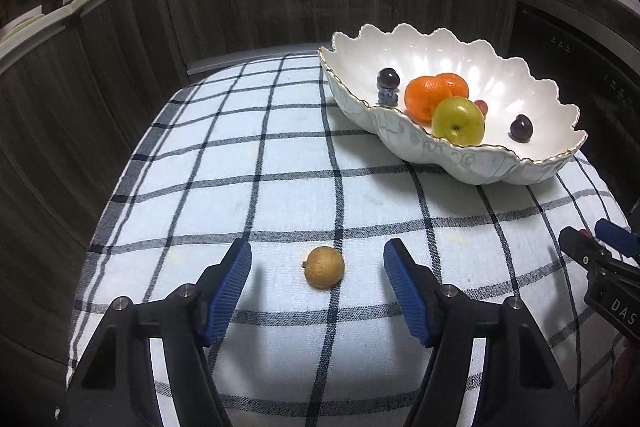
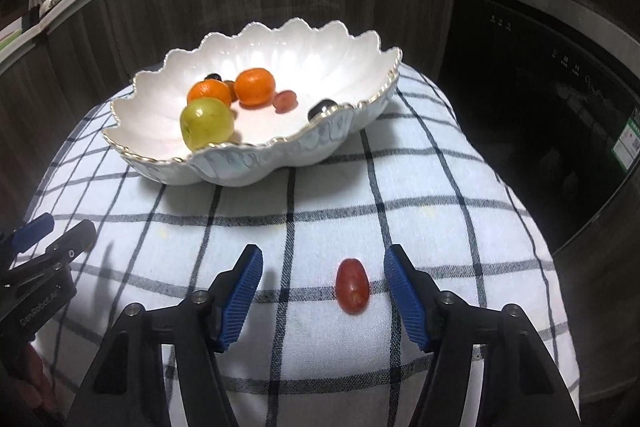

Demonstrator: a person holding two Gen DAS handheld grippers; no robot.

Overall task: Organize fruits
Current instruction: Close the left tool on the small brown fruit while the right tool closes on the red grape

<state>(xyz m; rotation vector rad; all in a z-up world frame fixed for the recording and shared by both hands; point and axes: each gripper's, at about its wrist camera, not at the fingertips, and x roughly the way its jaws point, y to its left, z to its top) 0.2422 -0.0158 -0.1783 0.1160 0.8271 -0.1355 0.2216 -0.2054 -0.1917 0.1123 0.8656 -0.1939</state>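
A: Where is the left hand-held gripper (image 1: 318,261)?
B: Its jaws stand apart around a small brown fruit (image 1: 323,267) on the checked cloth (image 1: 280,167), not touching it.
A: And the right hand-held gripper (image 2: 323,263)?
B: Also parted, holding nothing; a red grape (image 2: 352,285) lies between, nearer its right finger. The white bowl (image 2: 256,167) holds the other fruits.

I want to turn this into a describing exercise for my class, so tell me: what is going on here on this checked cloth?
A person is sorting fruit into a scalloped white bowl with a gripper in each hand. The left gripper is open around a small brown fruit lying on the cloth, not touching it. The right gripper is open around a red grape, also clear of it. The bowl already holds two oranges, a green apple and some grapes.
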